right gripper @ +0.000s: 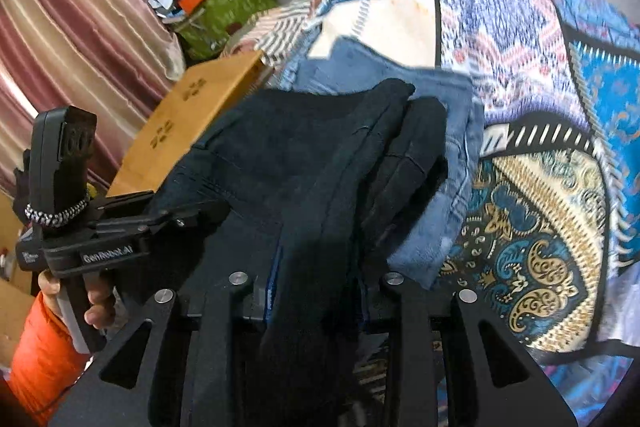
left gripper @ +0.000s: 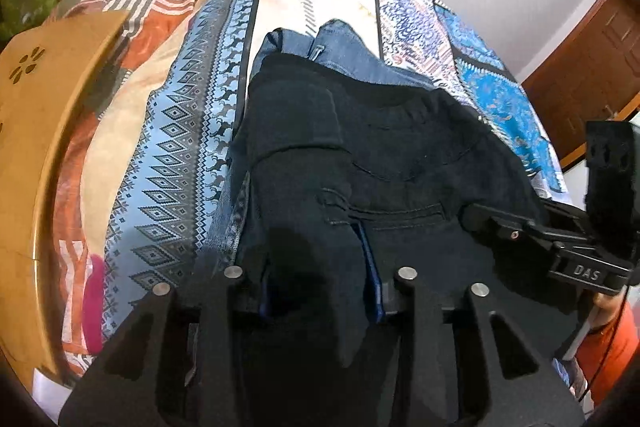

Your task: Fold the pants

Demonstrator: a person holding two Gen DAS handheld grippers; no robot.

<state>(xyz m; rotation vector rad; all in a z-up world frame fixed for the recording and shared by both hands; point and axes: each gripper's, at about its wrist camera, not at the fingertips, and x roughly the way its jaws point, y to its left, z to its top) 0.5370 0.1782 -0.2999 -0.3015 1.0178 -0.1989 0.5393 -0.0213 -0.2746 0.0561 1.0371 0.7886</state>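
Dark navy pants (left gripper: 360,163) lie bunched on the patterned bedspread (left gripper: 188,147), waistband and back pocket facing up. My left gripper (left gripper: 320,287) is shut on a fold of the pants near the waistband. My right gripper (right gripper: 316,291) is shut on another fold of the same pants (right gripper: 304,163). The right gripper also shows in the left wrist view (left gripper: 480,219), its tips on the pants' right edge. The left gripper shows in the right wrist view (right gripper: 192,215), on the left edge. Blue jeans (left gripper: 340,47) lie under and beyond the dark pants, also in the right wrist view (right gripper: 440,95).
A wooden footboard (left gripper: 48,131) curves along the bed's left side, also in the right wrist view (right gripper: 188,131). A green bag and clutter (right gripper: 224,7) sit by the striped curtain (right gripper: 80,39). A wooden door (left gripper: 592,67) stands at the right.
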